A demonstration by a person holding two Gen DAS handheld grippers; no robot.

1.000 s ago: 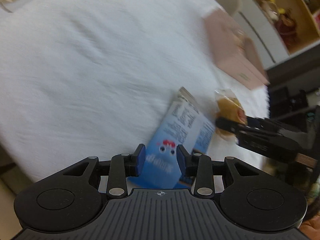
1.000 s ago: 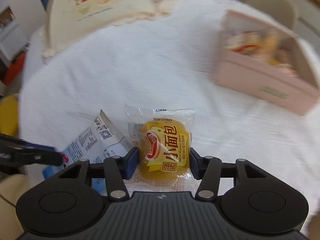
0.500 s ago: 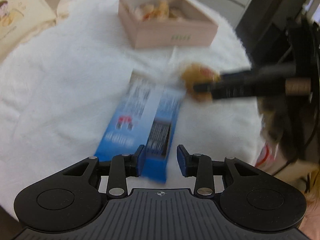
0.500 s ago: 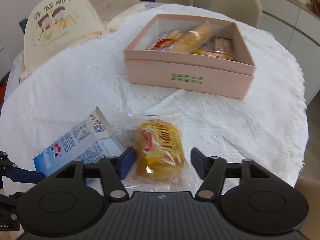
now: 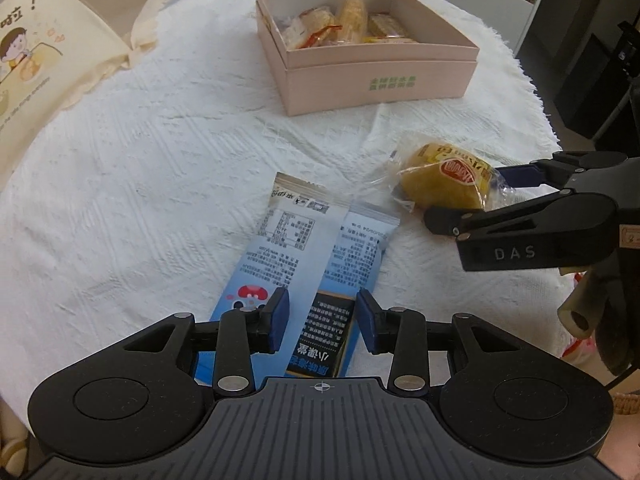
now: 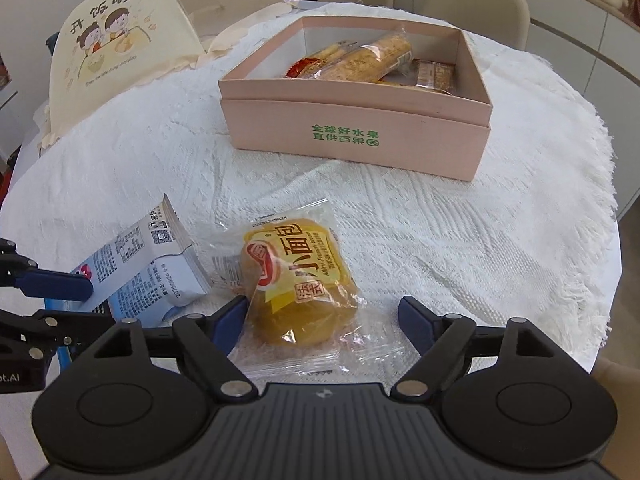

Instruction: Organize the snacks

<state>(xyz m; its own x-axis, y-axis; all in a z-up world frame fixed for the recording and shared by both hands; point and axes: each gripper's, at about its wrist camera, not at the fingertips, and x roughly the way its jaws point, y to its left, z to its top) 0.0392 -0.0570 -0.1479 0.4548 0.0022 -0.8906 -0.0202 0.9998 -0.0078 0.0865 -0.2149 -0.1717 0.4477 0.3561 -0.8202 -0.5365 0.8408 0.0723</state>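
Step in hand, as I judged it: pickup of the last loose snacks, both tools lined up, nothing gripped. My left gripper (image 5: 322, 316) sat spread around the near end of the blue packets (image 5: 316, 264), two flat pouches side by side on the white tablecloth (image 5: 132, 184); pads stood either side of the right-hand pouch with a visible gap, so not pinching. My right gripper (image 6: 320, 316) was spread wide around the yellow bun packet (image 6: 298, 280), a clear-wrapped small bread lying near centre, just right of the blue packets. Its left pad touched or nearly touched the wrapper; right pad was well clear. I couldn't tell if the left pad was pressing.

Next move, my guess: squeeze each tool on its packet, lift, carry far to the pink box (image 6: 352, 120). The bun looked soft and the film slippery, so a gentle squeeze low on the body seemed right; the blue pouches looked thin and floppy, and the left tool could easily catch only one of the pair.

Containers: the pink box stood open at the far side of the table, lid off or tucked under, I couldn't tell which. Inside were several wrapped snacks (image 6: 360, 60), piled toward the far and right part: a long golden bar, a red-printed packet, a brown square one. Near-left floor of the box looked free.

A cream cartoon-print cover (image 6: 116, 36) sat far left, untouched.
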